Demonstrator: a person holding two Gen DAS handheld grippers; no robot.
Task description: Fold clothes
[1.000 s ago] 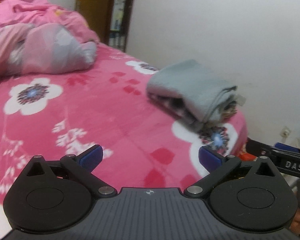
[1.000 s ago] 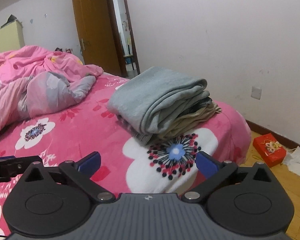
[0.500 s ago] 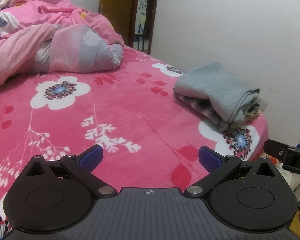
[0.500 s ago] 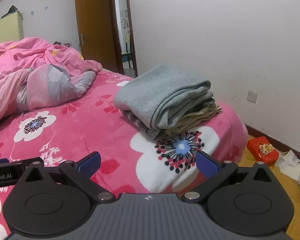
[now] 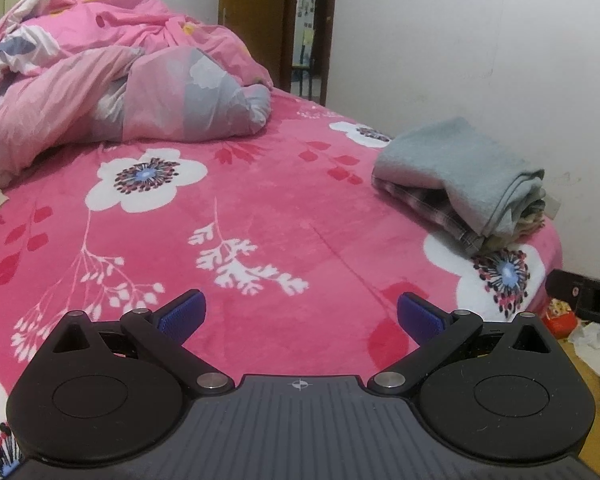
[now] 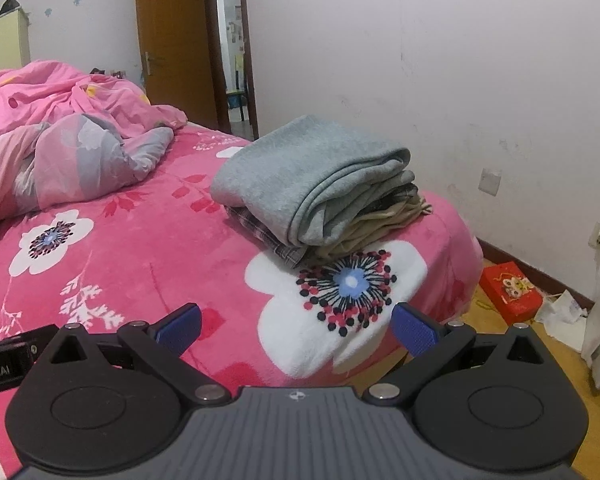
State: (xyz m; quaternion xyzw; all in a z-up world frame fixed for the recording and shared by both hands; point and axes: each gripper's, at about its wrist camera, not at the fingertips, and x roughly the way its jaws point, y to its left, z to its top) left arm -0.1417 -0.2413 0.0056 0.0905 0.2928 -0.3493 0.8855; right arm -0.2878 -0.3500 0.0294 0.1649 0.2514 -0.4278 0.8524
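Lying at the bed's far right corner: stack of folded clothes [image 6: 320,184], a soft grey fleece piece folded over plaid and beige layers. Resting on a plush pink floral blanket [image 5: 260,216]; crumpled pink duvet [image 5: 112,80] bunching behind. Hovering over the blanket: left gripper [image 5: 300,314] and right gripper [image 6: 296,326], ribbed blue pads spread wide, clasping nothing. Reading "obot.AI" on a black bar at the right view's edge. Showing only in the right view: red box [image 6: 510,292] with gold print, wall sockets.
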